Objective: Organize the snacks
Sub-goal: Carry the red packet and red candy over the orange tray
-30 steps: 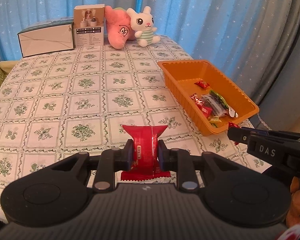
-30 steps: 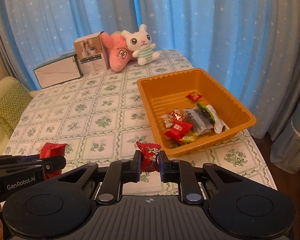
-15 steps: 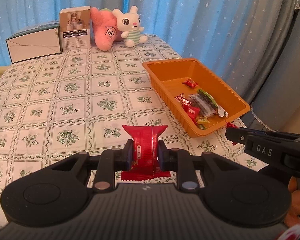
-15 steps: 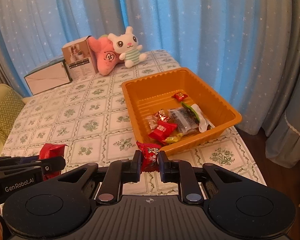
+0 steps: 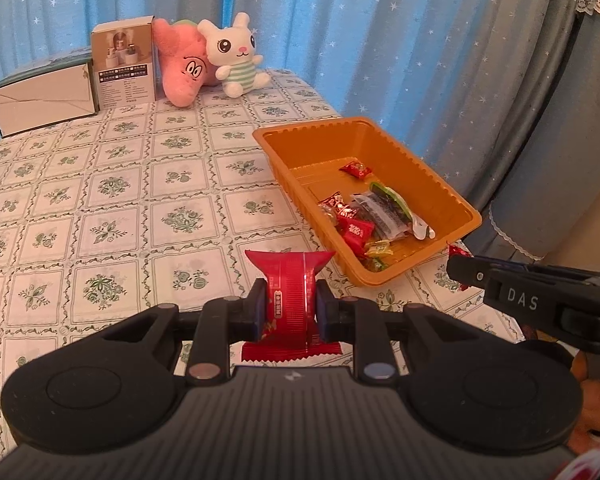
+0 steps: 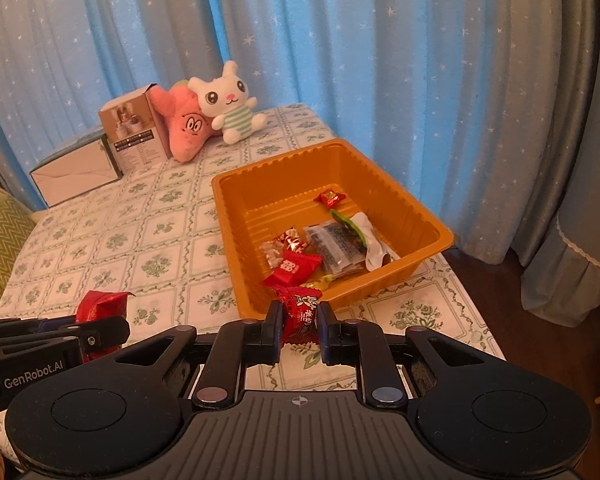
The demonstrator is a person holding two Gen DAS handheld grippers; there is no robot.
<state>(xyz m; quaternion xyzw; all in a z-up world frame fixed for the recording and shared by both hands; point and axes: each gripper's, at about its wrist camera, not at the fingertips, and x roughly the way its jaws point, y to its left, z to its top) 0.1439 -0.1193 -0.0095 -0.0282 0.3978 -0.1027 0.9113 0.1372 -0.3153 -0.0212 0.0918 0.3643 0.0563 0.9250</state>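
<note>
My left gripper [image 5: 290,306] is shut on a red snack packet [image 5: 290,280], held above the tablecloth just left of the orange tray [image 5: 308,142]. In the right wrist view my right gripper [image 6: 299,318] is shut on a small red wrapped candy [image 6: 298,310], right at the tray's [image 6: 236,240] near rim. Several wrapped snacks [image 6: 324,240] lie in the tray's near half. The right gripper's side [image 5: 540,304] shows at the right of the left wrist view, and the left gripper with its packet [image 6: 100,306] at the lower left of the right wrist view.
At the table's far end stand a flat box [image 5: 40,96], an upright carton [image 5: 124,66], a pink plush [image 5: 180,70] and a white rabbit plush [image 5: 234,56]. Blue curtains hang behind. The table edge [image 6: 472,312] runs just right of the tray. A green cushion [image 6: 0,232] lies left.
Both grippers have moved toward the tray with their snacks still held; the tray now looks nearer and more central in both views. Neither grip has changed.
</note>
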